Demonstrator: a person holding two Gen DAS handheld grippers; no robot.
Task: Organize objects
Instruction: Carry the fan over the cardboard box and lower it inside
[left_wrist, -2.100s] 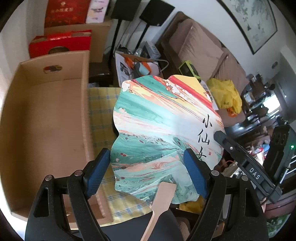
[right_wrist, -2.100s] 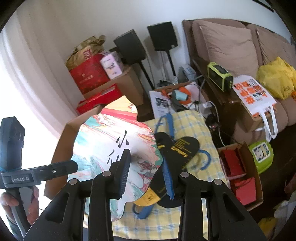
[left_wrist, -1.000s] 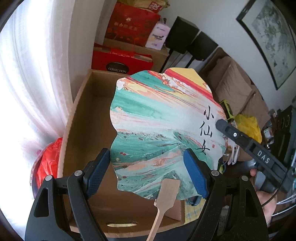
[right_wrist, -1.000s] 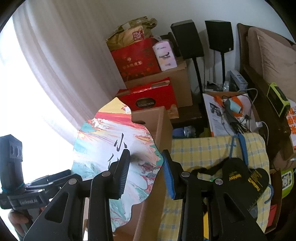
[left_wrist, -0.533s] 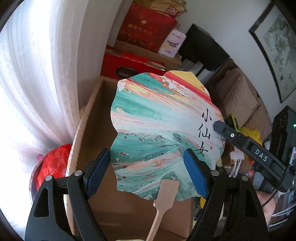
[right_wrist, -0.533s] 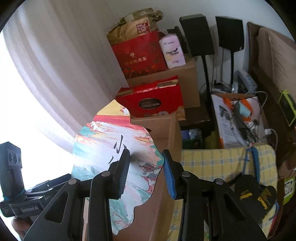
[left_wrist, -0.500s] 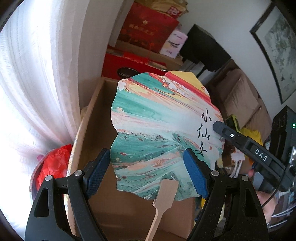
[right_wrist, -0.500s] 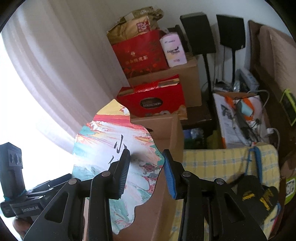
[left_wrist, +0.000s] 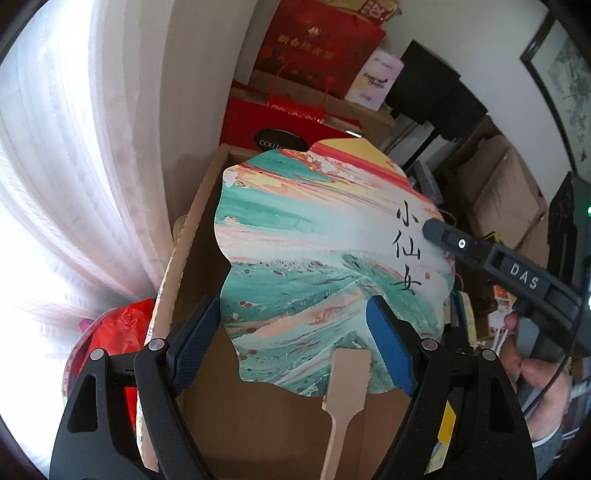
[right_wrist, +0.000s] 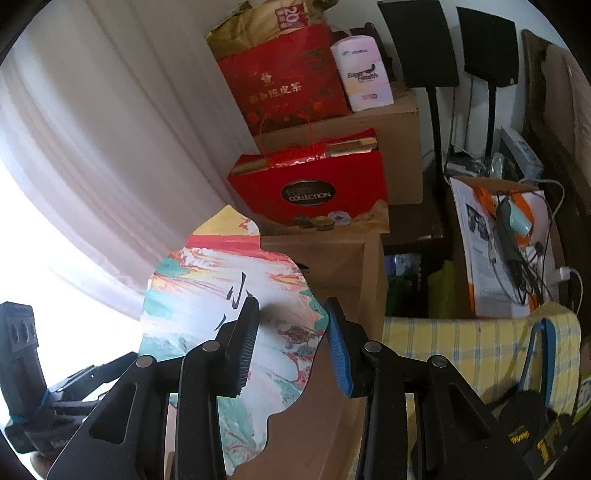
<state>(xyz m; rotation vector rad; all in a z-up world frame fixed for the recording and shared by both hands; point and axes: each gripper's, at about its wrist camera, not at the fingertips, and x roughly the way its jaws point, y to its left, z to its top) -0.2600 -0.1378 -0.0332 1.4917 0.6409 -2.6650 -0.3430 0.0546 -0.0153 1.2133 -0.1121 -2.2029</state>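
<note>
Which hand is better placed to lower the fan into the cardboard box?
Left, probably. The left gripper spans the fan across its width, over the open cardboard box. The right gripper only reaches the fan's edge.

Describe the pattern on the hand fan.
Marbled teal, white, coral and yellow swirls with black calligraphy on the fan; clearest in the left wrist view.

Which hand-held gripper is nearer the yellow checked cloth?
Right. The right hand-held gripper hangs just beside the yellow checked cloth; the left hand-held gripper is over the open cardboard box, farther off.
</note>
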